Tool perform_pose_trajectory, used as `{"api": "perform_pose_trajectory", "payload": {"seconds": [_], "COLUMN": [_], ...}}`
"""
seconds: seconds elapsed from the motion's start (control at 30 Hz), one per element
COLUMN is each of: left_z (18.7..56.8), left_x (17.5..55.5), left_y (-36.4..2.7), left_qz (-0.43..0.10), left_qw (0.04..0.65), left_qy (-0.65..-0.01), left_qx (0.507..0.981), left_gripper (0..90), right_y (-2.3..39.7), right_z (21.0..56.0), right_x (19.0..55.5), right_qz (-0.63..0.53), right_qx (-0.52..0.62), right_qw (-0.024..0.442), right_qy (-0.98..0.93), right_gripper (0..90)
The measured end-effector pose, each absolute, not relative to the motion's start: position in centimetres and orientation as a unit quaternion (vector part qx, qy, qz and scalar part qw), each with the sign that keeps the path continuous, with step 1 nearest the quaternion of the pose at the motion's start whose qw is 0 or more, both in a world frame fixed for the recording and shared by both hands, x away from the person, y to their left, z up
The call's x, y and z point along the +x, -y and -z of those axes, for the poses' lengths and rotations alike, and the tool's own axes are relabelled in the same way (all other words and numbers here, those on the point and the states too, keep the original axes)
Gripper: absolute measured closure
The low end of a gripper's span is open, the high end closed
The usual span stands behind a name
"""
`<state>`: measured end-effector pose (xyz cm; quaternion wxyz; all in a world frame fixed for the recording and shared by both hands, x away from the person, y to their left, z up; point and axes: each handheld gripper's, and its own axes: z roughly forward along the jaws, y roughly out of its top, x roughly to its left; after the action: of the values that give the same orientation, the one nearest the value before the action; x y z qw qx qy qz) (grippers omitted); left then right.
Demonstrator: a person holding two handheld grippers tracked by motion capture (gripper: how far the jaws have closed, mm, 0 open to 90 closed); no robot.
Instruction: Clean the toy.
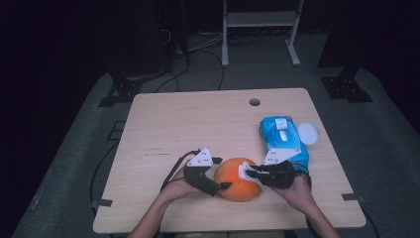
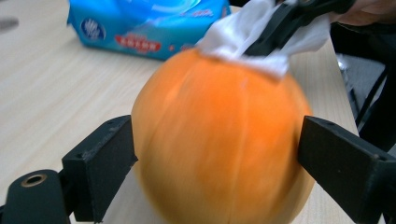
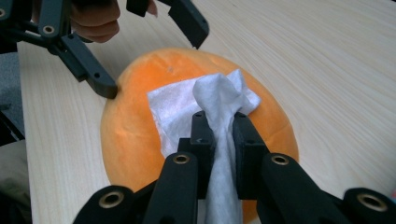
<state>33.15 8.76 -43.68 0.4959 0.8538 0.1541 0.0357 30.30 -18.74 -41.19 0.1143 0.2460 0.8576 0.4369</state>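
An orange pumpkin (image 1: 237, 181) lies near the table's front edge. My left gripper (image 1: 223, 173) straddles it from the left, jaws wide, one on each side of the pumpkin (image 2: 219, 140); the pads stand at its skin without clearly pressing. My right gripper (image 1: 250, 172) comes in from the right, shut on a white wipe (image 1: 244, 171) that rests on the pumpkin's top. In the right gripper view the wipe (image 3: 177, 107) is pinched between the jaws of that gripper (image 3: 219, 135) and spreads over the pumpkin (image 3: 135, 126), with the left gripper (image 3: 154, 65) beyond.
A blue pack of wipes (image 1: 282, 136) lies just behind my right hand, a white round lid (image 1: 308, 133) beside it at the right edge. The wooden table (image 1: 198, 124) has a cable hole (image 1: 254, 102) at the back. Cables trail off the left edge.
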Motion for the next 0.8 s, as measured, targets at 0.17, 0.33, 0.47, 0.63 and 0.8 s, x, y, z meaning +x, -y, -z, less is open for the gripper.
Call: {"api": "perform_pose_trajectory", "payload": {"seconds": [0.17,0.33,0.47,0.63,0.8], "left_z": [44.4,43.2,43.1,43.9,44.6], "left_x": [33.1,32.0,31.9,33.0,32.9], "left_y": [-8.1,-7.3,-7.2,-8.0,-7.8], "left_qz": [-0.024,-0.065,-0.070,-0.038,-0.022], "left_qw": [0.486,0.478,0.478,0.497,0.500], "left_qy": [-0.156,-0.124,-0.121,-0.164,-0.157], "left_qx": [0.860,0.867,0.867,0.851,0.851], "left_gripper": [15.9,30.7,25.9,8.7,23.5], "right_y": [19.5,17.8,16.5,18.1,19.1], "right_z": [41.0,40.2,39.6,40.4,40.4], "right_x": [30.5,29.7,29.1,30.1,30.6], "right_qz": [-0.434,-0.458,-0.455,-0.452,-0.459], "right_qx": [0.260,0.236,0.210,0.240,0.258], "right_qw": [0.117,0.119,0.135,0.127,0.123], "right_qy": [-0.855,-0.848,-0.855,-0.849,-0.841], "right_gripper": [80.3,80.4,80.4,80.4,80.4]}}
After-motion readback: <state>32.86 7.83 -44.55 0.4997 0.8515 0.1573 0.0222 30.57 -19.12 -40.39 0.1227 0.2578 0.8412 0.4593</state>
